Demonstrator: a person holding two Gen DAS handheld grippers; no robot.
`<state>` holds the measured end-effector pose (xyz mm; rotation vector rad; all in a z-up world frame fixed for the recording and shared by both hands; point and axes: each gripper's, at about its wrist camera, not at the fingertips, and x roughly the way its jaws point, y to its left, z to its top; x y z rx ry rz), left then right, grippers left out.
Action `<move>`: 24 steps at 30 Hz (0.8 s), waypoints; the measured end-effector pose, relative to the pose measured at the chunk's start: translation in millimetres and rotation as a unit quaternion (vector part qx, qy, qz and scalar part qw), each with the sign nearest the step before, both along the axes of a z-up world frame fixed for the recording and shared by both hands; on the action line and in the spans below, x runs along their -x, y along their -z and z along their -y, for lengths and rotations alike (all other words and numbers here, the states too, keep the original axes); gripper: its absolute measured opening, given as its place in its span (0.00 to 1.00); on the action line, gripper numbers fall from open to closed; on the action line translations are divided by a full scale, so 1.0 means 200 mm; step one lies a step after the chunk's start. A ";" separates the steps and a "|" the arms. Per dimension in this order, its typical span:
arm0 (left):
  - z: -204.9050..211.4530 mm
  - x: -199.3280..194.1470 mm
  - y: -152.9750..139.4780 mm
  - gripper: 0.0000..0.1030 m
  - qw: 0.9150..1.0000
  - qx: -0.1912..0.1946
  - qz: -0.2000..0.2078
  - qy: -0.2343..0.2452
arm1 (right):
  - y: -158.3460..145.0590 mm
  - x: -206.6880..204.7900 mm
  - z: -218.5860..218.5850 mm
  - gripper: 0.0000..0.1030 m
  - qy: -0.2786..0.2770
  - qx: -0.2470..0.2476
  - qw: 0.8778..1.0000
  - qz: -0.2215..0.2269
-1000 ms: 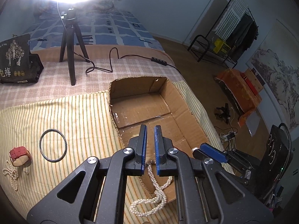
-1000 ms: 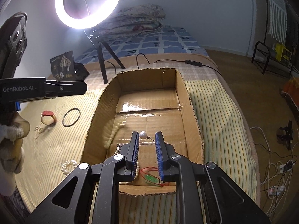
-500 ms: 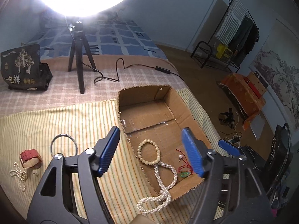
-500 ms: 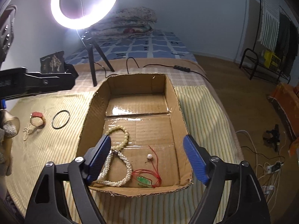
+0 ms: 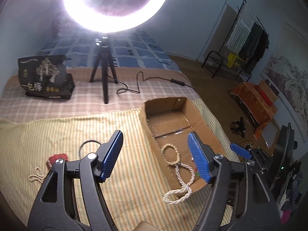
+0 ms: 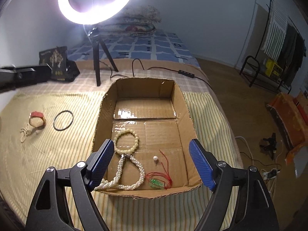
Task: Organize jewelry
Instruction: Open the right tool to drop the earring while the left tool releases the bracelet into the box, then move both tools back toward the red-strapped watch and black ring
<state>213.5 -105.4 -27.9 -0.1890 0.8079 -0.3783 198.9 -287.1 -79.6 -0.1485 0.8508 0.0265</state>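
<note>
An open cardboard box (image 6: 184,104) lies on the striped cloth. Inside are a cream bead bracelet (image 6: 127,141), a white pearl necklace (image 6: 132,173) that hangs over the near left rim, a single pearl pin (image 6: 155,158) and a green-bead red cord (image 6: 159,181). Left of the box on the cloth lie a black ring (image 6: 63,120), a red-topped ring holder (image 6: 37,119) and a small pearl string (image 6: 25,133). My right gripper (image 6: 152,165) is open and empty above the box's near end. My left gripper (image 5: 156,157) is open and empty above the box's left wall (image 5: 152,138).
A ring light on a black tripod (image 6: 97,61) stands behind the box with its cable (image 6: 184,73) trailing right. A black printed bag (image 6: 55,63) sits at the back left. The bed edge drops to the floor on the right.
Both grippers have opened wide and risen back from the box. The pearl necklace and the pearl pin were let go and lie in the box. The left gripper has drifted left.
</note>
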 end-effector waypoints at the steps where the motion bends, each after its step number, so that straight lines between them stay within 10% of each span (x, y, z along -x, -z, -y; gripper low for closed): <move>1: -0.02 0.01 0.00 0.69 1.000 0.002 0.004 -0.001 | 0.00 0.00 -0.01 0.78 -0.002 0.004 1.000 0.000; 24: -0.81 0.10 -0.01 0.69 0.994 -0.031 0.011 -0.100 | -0.03 -0.06 -0.45 0.78 -0.053 -0.021 0.998 0.024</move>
